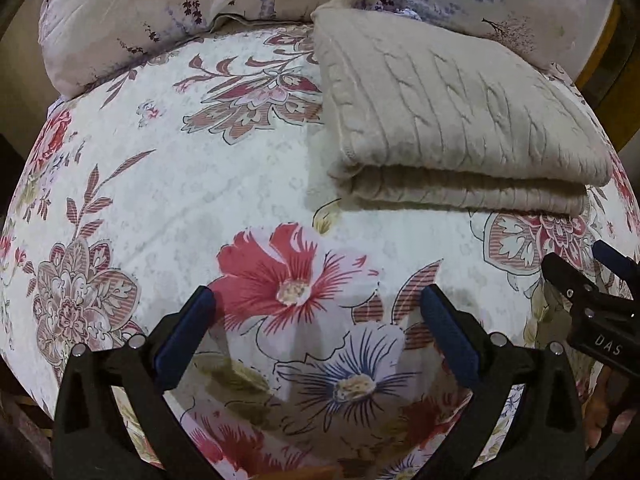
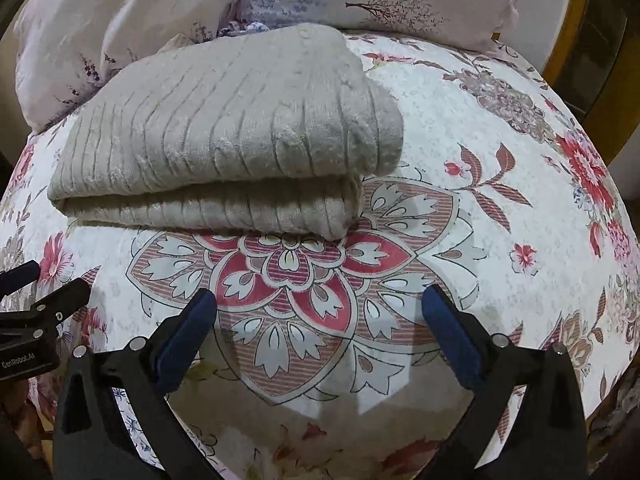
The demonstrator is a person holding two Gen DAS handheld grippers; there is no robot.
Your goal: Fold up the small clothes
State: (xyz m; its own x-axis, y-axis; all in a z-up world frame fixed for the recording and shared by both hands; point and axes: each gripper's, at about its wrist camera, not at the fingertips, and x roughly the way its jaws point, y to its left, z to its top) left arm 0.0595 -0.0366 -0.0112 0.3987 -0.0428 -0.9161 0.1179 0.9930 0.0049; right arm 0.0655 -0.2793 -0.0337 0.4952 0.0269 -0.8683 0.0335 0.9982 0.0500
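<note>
Beige knit garment (image 1: pixel 452 120) lies folded on bed (image 1: pixel 224 184) | left gripper (image 1: pixel 320 320), right gripper (image 2: pixel 320 320): jaws released, empty, clear of the finished fold.

Folded garment (image 1: pixel 452 120) on bedspread (image 1: pixel 200 184), pillows (image 1: pixel 140 12) behind.

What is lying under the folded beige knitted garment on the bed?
The folded beige knitted garment lies on the white floral bedsheet, partly over a red flower medallion. Anything inside its folds is covered.
</note>
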